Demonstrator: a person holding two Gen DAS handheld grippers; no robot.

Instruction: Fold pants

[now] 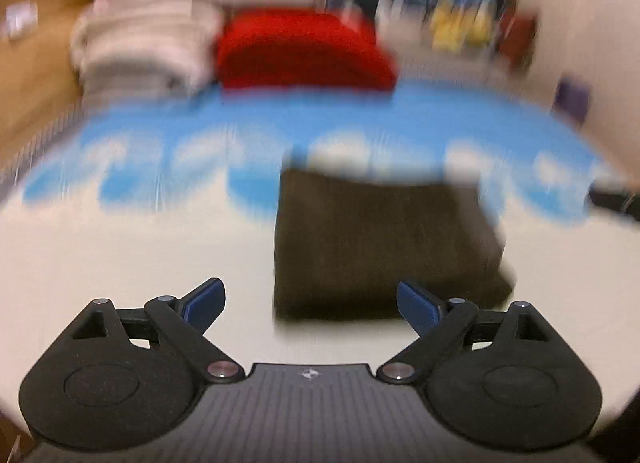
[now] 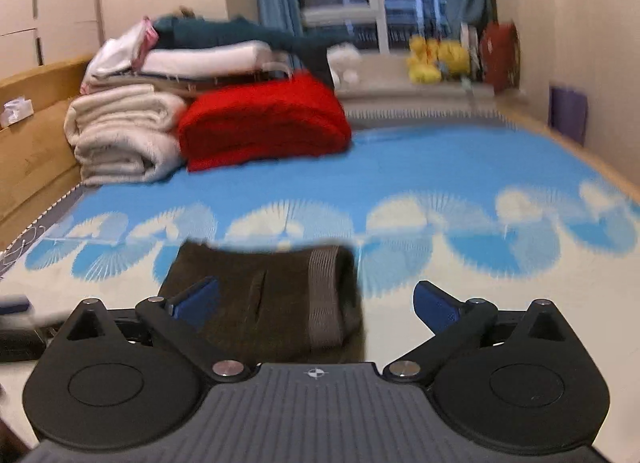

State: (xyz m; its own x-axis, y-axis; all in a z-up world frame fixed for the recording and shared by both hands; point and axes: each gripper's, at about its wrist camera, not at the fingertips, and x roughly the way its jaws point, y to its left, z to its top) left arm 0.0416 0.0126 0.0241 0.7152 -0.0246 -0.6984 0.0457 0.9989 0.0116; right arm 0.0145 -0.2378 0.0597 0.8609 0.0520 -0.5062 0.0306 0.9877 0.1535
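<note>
The dark brown pants (image 1: 380, 247) lie folded into a compact rectangle on the bed's cream and blue cover. In the right wrist view the pants (image 2: 272, 295) show a grey waistband on their right side. My left gripper (image 1: 311, 303) is open and empty, just short of the pants' near left edge. My right gripper (image 2: 316, 303) is open and empty, with its left finger over the pants and its right finger over bare cover. The left wrist view is blurred by motion.
A red folded blanket (image 2: 264, 123) and a stack of cream and white bedding (image 2: 124, 135) sit at the far left of the bed. A wooden bed frame (image 2: 28, 135) runs along the left. A window sill with yellow toys (image 2: 436, 59) is at the back.
</note>
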